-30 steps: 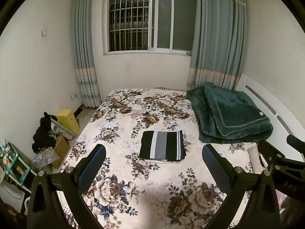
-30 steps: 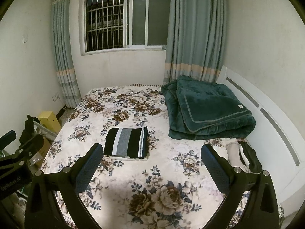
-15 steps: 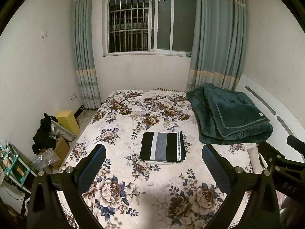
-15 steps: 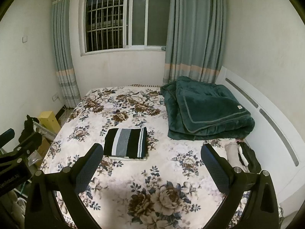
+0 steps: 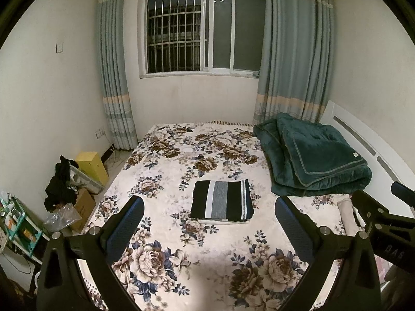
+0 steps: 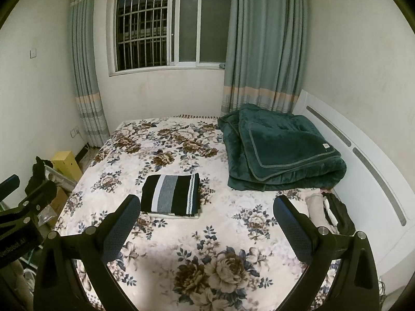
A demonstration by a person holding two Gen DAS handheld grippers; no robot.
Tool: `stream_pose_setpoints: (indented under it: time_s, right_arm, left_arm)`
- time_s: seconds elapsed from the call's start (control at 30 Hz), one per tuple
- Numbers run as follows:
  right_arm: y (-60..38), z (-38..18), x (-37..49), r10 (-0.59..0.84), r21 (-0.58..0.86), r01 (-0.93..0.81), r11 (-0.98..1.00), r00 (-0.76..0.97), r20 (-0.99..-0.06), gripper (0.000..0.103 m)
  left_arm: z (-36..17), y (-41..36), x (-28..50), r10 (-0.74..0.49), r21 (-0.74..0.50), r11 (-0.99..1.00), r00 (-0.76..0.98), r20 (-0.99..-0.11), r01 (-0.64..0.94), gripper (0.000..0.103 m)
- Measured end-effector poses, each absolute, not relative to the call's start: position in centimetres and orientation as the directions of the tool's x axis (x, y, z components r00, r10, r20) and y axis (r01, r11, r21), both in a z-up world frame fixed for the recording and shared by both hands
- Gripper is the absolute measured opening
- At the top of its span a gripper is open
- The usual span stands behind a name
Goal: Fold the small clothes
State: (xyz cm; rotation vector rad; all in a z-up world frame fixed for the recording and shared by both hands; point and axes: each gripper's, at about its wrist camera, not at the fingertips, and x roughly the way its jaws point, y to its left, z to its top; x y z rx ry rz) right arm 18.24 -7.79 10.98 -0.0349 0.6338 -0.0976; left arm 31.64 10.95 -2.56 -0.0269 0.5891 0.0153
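Both the left hand-held gripper (image 5: 208, 220) and the right hand-held gripper (image 6: 207, 219) hang wide open and empty above the near edge of the bed (image 5: 197, 259). The striped garment (image 5: 222, 204) lies folded at mid-bed on something pale, so that fold looks finished. Next probably comes fetching the loose clothes (image 6: 329, 211) by the headboard; the cardboard box (image 5: 83, 204) holds nothing I can make out.

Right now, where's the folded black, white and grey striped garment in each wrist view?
Left wrist: the folded black, white and grey striped garment lies at picture centre on the floral bedspread, beyond the open left gripper.
Right wrist: the same garment sits left of centre, just past the left finger of the open right gripper.
Shared landmark: the folded dark green blanket, to its right in both.
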Motion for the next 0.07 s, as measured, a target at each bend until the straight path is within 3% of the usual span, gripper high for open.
stream_pose_setpoints:
  time_s: [0.07]
  right_arm:
    - [-7.85, 10.95, 18.13, -0.102, -0.060, 0.083, 0.995, 0.801, -0.590, 0.103]
  left_arm:
    - [-2.33, 11.00, 31.71, 0.004, -0.020, 1.000, 0.833, -0.553, -0.019, 0.103]
